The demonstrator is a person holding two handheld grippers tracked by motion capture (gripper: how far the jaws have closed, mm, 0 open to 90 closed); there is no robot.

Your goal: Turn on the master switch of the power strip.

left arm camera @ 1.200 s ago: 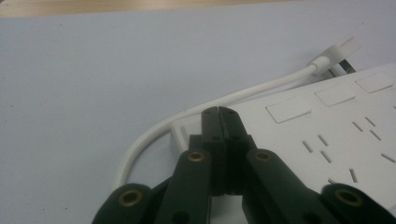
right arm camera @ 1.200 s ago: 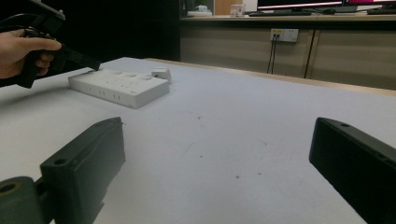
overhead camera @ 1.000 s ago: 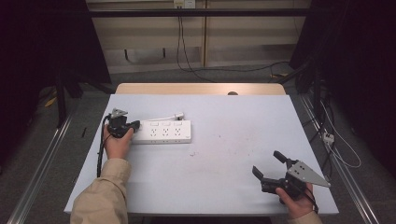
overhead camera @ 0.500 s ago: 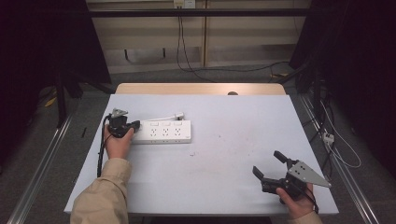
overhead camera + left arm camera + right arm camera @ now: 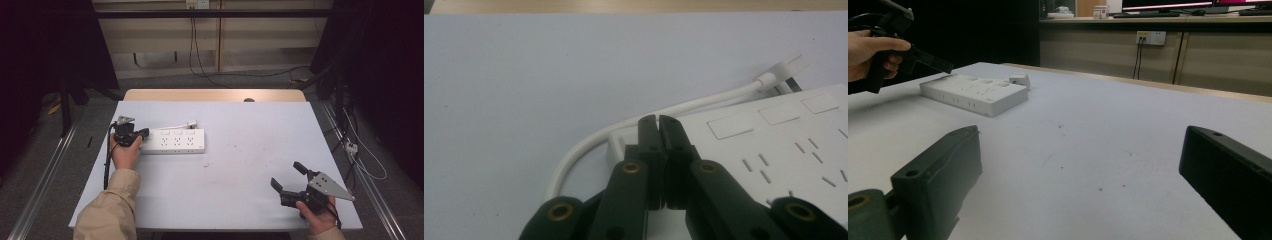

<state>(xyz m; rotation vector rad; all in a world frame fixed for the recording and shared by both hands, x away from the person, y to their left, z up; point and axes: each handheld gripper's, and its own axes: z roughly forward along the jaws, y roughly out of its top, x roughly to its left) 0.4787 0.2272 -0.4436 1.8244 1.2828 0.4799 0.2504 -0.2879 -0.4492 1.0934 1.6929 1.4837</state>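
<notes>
White power strip [image 5: 173, 141] lies flat on the left half of the table [image 5: 240, 165], its long side running left to right, with three switch panels along its far edge and rows of socket slots facing up. A white cable [image 5: 624, 130] leaves its left end, curls round and runs along the far side to a white plug [image 5: 190, 122] resting on the table just behind the strip.

At the strip's left end sits the left hand-held gripper [image 5: 141, 135], held by the left hand [image 5: 125, 150] with a tan sleeve [image 5: 107, 210] behind it. In the left gripper view its jaws stand pressed together, clenched on nothing, their tips [image 5: 658, 122] over the strip's near corner beside the cable loop; whether they touch the strip cannot be told.

Well apart, near the table's front right corner, the right hand [image 5: 320, 220] holds the right hand-held gripper [image 5: 289, 176], its grey three-cornered plate on top. Its jaws are spread wide and released, aimed across bare table toward the strip.

Beyond the table stands a wooden wall panel [image 5: 210, 35] with dark cords hanging down it.
</notes>
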